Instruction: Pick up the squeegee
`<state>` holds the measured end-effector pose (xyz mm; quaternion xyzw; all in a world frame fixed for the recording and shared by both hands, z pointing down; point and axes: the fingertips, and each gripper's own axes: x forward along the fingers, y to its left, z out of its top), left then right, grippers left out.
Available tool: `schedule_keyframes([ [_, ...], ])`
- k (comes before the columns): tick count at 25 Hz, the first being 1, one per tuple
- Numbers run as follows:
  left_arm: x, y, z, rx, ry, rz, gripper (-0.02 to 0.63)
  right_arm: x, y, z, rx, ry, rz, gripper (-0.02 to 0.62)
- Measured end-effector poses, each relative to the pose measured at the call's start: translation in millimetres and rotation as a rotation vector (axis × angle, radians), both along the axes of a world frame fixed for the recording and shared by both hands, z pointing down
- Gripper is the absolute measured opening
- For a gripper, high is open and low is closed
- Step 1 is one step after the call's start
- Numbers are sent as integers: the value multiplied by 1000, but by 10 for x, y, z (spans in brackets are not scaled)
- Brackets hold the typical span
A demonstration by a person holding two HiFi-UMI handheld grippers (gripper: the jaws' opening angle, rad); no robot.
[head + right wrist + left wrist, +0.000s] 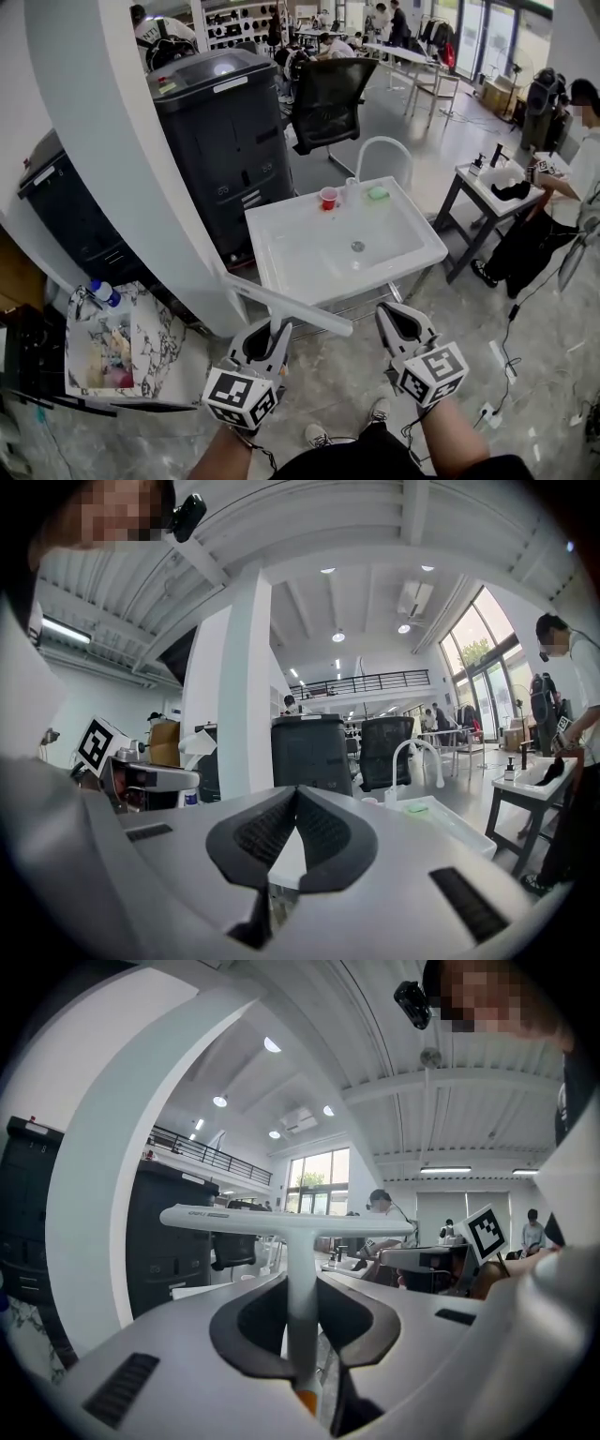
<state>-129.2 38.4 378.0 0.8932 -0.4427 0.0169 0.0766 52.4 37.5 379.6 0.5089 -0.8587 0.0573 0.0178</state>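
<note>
Pickup step looks done: my left hand-held gripper (273, 328) pinches the squeegee (300, 307) by its handle, blade bar on top, in the air just before the sink (281, 272). My right hand-held gripper (394, 314) is pressed together, empty. Next move, I judge: hold the pinch firm and keep the bar level.

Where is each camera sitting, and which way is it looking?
Head view: on the person's head, looking steeply down at the sink; forearms, left claw and right claw show.
Left gripper view: on the left claw, facing level along jaws shut on the squeegee; an arm shows.
Right gripper view: on the right claw, facing level over shut, empty jaws toward the sink.
Shared: head and right gripper views show the sink.
</note>
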Motion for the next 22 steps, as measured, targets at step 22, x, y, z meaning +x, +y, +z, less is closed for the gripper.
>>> schedule_keyframes([
  [22, 115, 394, -55, 14, -11, -9, 81, 89, 428, -49, 29, -27, -7, 17],
])
